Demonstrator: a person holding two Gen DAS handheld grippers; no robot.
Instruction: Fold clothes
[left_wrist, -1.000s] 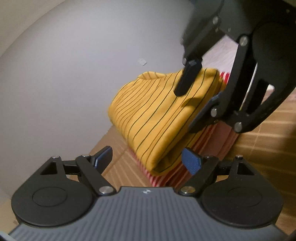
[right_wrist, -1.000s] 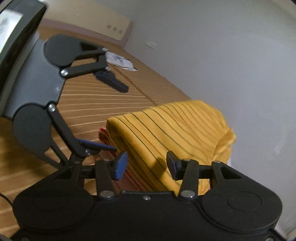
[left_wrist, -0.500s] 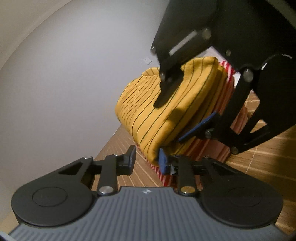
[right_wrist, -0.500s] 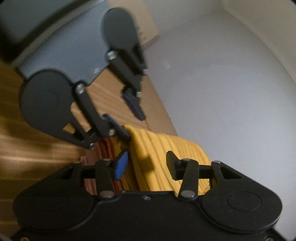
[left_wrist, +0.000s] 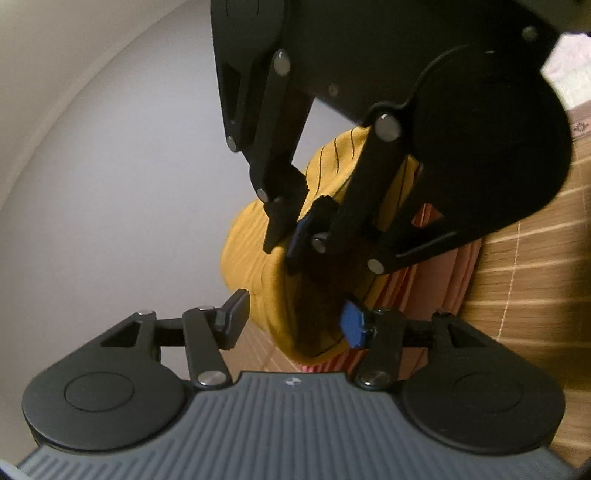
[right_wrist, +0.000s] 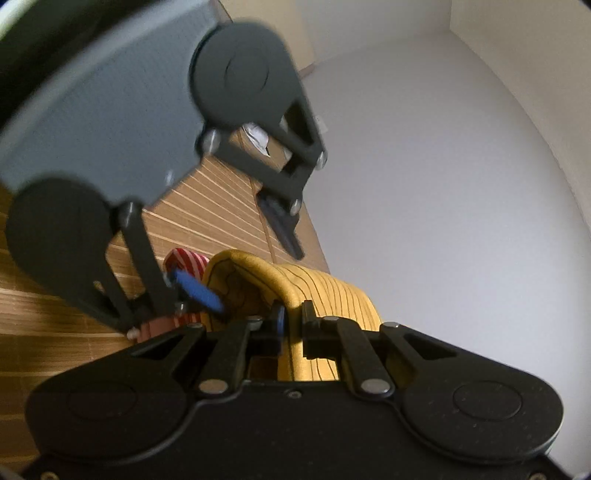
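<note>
With the right gripper (right_wrist: 291, 325) clamped on the mustard-yellow, dark-pinstriped folded garment (right_wrist: 332, 295), the left gripper (left_wrist: 295, 325), jaws just reopened and apart around the fold, needed a deeper, squarer bite.

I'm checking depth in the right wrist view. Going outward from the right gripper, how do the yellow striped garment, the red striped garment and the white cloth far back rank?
1. Yellow striped garment: pinched between the right gripper fingers.
2. Red striped garment: just beyond, to the left.
3. White cloth: far back on the mat, behind the left gripper.
</note>
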